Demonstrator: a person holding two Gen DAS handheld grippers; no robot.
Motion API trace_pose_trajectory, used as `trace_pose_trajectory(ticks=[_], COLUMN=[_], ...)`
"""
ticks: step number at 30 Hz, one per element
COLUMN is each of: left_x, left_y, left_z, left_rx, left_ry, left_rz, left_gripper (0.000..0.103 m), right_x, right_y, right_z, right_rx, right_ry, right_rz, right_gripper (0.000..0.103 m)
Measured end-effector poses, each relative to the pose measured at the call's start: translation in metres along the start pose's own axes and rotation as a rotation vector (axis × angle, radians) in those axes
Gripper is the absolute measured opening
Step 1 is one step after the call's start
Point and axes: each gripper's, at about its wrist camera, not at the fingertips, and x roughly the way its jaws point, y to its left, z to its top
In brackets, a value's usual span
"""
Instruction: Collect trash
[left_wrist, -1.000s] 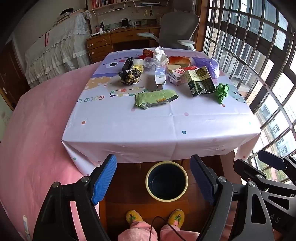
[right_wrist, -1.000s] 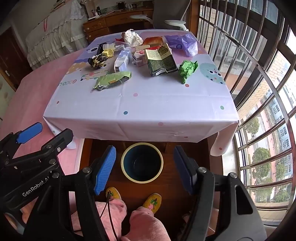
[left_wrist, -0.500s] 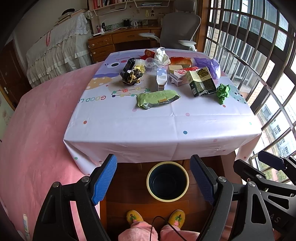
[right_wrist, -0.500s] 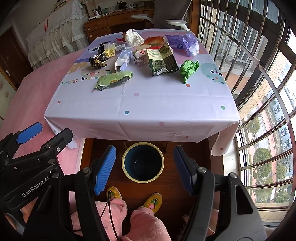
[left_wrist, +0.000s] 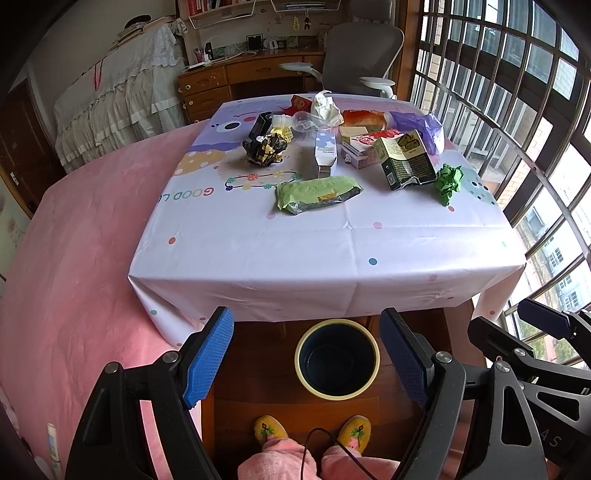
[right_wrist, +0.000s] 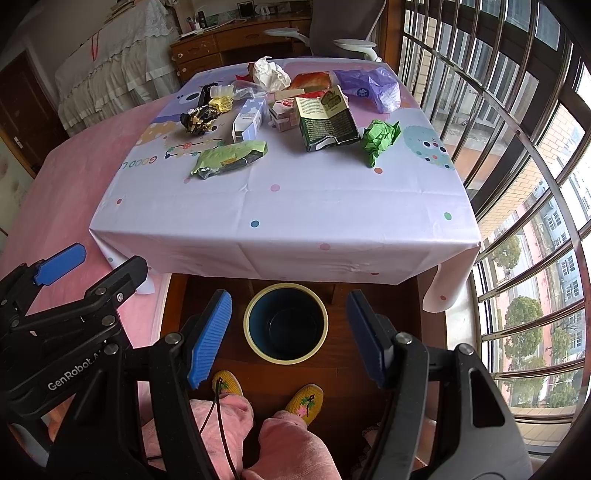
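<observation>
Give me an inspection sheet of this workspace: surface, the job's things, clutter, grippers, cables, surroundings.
Surface: table under a pale tablecloth; near half bare.
Job's things: trash on the far half, including a green wrapper, dark green carton, crumpled green paper, purple bag, black-gold foil, white tissue. Bin on the floor below the near edge looks empty.
Clutter: nothing seen apart from the trash.
Grippers: left gripper and right gripper both open, empty, above the bin.
Cables: thin dark cable over the person's lap.
Surroundings: pink bedcover, desk, office chair, barred window.
</observation>
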Motion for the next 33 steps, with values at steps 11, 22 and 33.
trace_pose_trajectory(ticks=[11,22,33], left_x=[0.007,0.009,0.02], left_y=[-0.007,-0.008,-0.013], left_z=[0.001,0.0,0.001], left_rx=[0.002,0.001,0.002], left_ry=[0.013,0.017,0.041], left_rz=[0.009,0.009,0.027], left_gripper=[0.083,0.083,0.083], right_x=[0.005,0.01,0.021], right_y=[0.006,0.003,-0.007], right_z=[0.0,0.001,0.008], right_rx=[-0.005,-0.004,-0.009], right_ry=[0.007,0.016,0.043], right_rz=[0.004,0.011,0.023], right_gripper=[0.062,0.062,0.062])
